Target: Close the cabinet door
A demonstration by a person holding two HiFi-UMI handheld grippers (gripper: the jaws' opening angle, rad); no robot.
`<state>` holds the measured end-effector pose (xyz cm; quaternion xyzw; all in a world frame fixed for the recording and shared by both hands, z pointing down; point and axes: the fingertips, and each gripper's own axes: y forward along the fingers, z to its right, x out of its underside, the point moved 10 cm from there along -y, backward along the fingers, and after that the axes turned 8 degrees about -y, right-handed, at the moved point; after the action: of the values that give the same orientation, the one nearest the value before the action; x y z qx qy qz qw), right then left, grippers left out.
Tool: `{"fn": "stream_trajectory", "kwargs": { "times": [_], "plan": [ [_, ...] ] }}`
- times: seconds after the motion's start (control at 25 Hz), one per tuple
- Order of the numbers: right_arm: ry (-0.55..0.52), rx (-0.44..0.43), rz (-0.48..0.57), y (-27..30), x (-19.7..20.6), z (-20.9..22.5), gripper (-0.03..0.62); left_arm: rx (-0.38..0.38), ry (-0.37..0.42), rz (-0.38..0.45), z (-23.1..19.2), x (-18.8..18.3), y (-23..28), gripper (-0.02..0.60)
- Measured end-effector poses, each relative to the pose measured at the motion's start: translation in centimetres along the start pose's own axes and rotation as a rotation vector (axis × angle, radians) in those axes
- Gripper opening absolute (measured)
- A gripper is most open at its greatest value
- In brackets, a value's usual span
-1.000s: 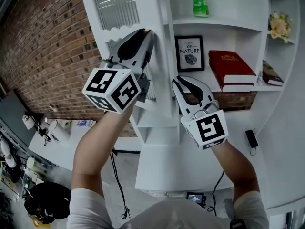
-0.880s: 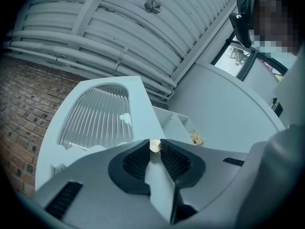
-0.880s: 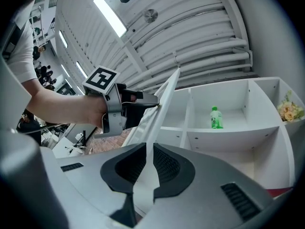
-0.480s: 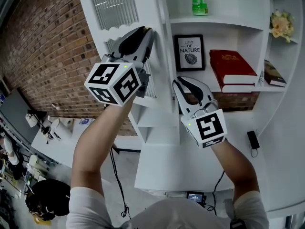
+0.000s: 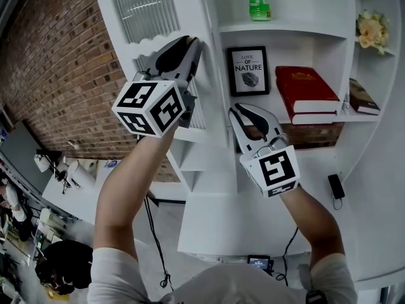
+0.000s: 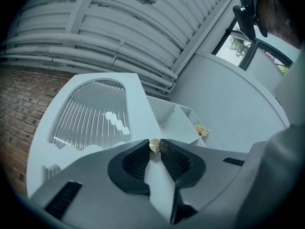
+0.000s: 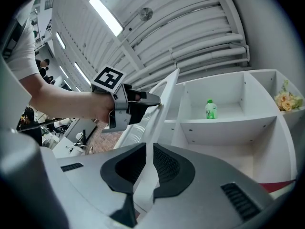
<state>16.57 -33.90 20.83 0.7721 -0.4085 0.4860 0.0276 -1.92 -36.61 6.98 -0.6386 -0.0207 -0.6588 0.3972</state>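
The white cabinet door (image 5: pixel 190 5) with a ribbed glass panel (image 6: pixel 90 113) stands partly open, its free edge toward me. My left gripper (image 5: pixel 193 41) is shut on the door's small brass knob (image 6: pixel 155 145), pinched between the two pads. My right gripper (image 5: pixel 233 110) hangs lower, just right of the door's edge in front of the open shelves. Its jaws are closed to a sliver with nothing between them. In the right gripper view the door's thin edge (image 7: pixel 164 99) runs up past that gripper (image 7: pixel 149 144) to the left gripper (image 7: pixel 155 99) at the knob.
The open shelves hold a green bottle (image 5: pixel 257 2), a framed print (image 5: pixel 248 70), red books (image 5: pixel 307 87) and flowers (image 5: pixel 371 33). A brick wall (image 5: pixel 57 75) lies left of the cabinet. A small black device (image 5: pixel 333 185) hangs on the cabinet's right side.
My left gripper has shifted slightly left with the knob, and the door has swung a little with it. The right gripper has stayed where it was.
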Motion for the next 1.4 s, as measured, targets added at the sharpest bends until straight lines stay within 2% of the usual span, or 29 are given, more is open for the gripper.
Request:
{"fn": "stream_trajectory", "kwargs": {
  "times": [0.8, 1.4],
  "plan": [
    [0.020, -0.003, -0.041, -0.6, 2.9, 2.3, 0.063, -0.038, -0.005, -0.016, -0.9, 2.1, 3.6, 0.074],
    [0.039, -0.002, -0.047, -1.6, 4.4, 3.4, 0.063, -0.067, 0.030, -0.055, -1.3, 2.9, 5.8, 0.074]
  ]
}}
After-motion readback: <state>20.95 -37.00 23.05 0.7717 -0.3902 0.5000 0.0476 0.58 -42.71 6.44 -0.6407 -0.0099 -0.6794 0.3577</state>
